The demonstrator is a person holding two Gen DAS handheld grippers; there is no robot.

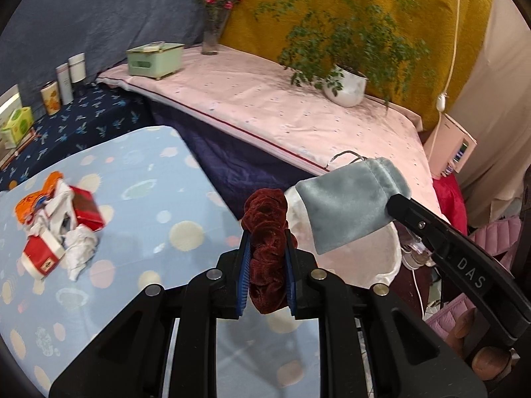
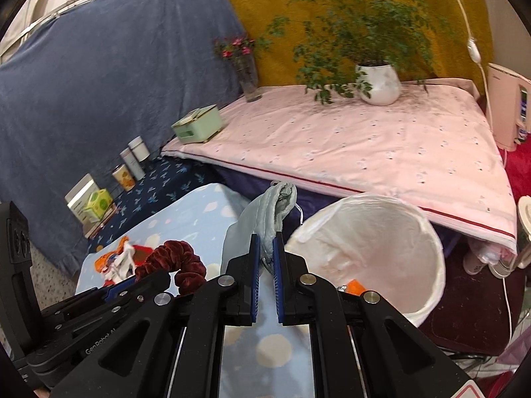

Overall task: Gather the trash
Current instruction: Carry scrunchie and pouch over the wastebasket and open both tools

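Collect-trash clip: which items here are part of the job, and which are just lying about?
Job: scrunchie in left gripper; grey pouch in right gripper; lined bin; trash pile.
Lying about: potted plant, flower vase, green box, tins.

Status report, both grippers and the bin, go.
Left gripper shut on dark red scrunchie. Right gripper shut on grey velvet pouch. White-lined bin beside right, unobstructed. Trash pile on table.

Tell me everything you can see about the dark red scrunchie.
The scrunchie is a ruffled ring of dark red, velvet-looking fabric. It is clamped between the blue pads of the left gripper, whose jaws squeeze it into a narrow vertical band, with loops bulging above and below. It hangs above the edge of the blue dotted table, just left of the grey pouch.
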